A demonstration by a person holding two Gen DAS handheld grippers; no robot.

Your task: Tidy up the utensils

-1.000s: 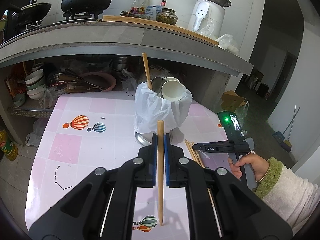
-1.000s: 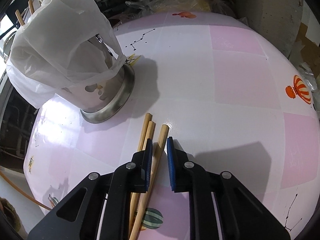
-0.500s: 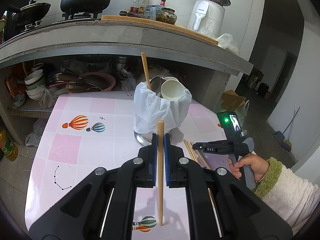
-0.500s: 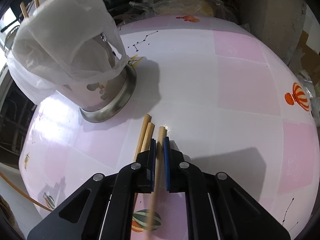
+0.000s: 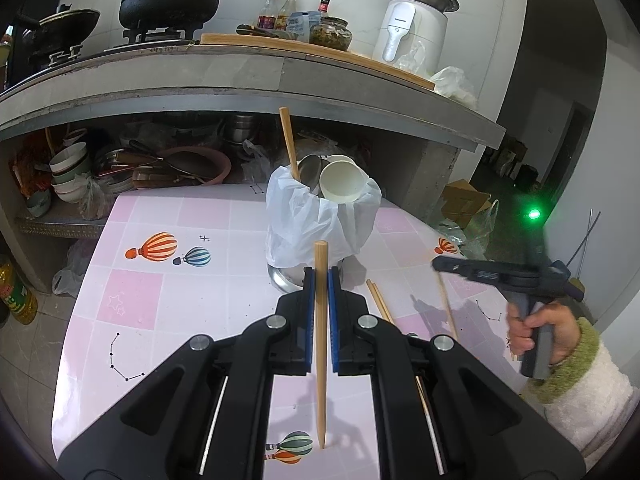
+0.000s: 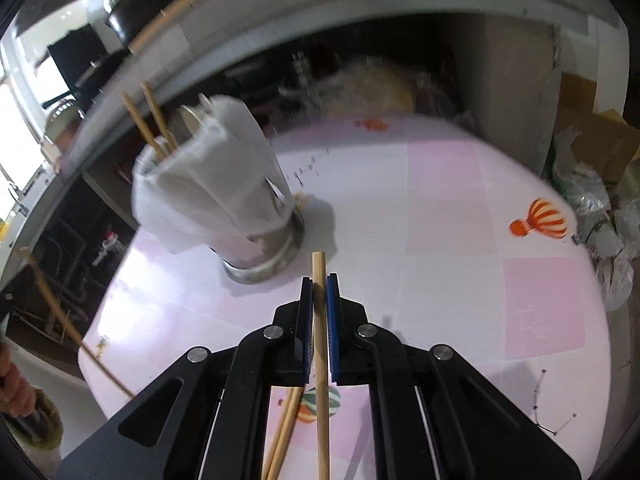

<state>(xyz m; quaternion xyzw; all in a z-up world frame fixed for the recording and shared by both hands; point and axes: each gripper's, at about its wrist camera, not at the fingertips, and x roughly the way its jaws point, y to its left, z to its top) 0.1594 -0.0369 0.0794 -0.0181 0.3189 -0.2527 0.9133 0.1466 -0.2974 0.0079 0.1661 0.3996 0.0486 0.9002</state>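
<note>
I have a pale wooden chopstick in each gripper, and the target for both is the steel utensil holder draped in a white plastic bag (image 5: 322,220), at twelve o'clock from my left gripper (image 5: 321,280) and near eleven o'clock from my right gripper (image 6: 319,286). To do this well, I would bring each stick over the bag's open mouth, tip it steeper, and let go only once its lower end is inside, clear of the white cup (image 5: 341,179) and the spoon already crowding the rim.

Left first: the jaws are clamped together on the left chopstick (image 5: 321,344), which runs between the blue pads with its thin end at six o'clock over the pink-tiled table (image 5: 132,300).

Right: the jaws have just been closing and now pinch the right chopstick (image 6: 320,360); two more chopsticks (image 6: 285,424) lie on the table at seven o'clock below. That view is blurred, so the holder's rim is only probably unobstructed.
</note>
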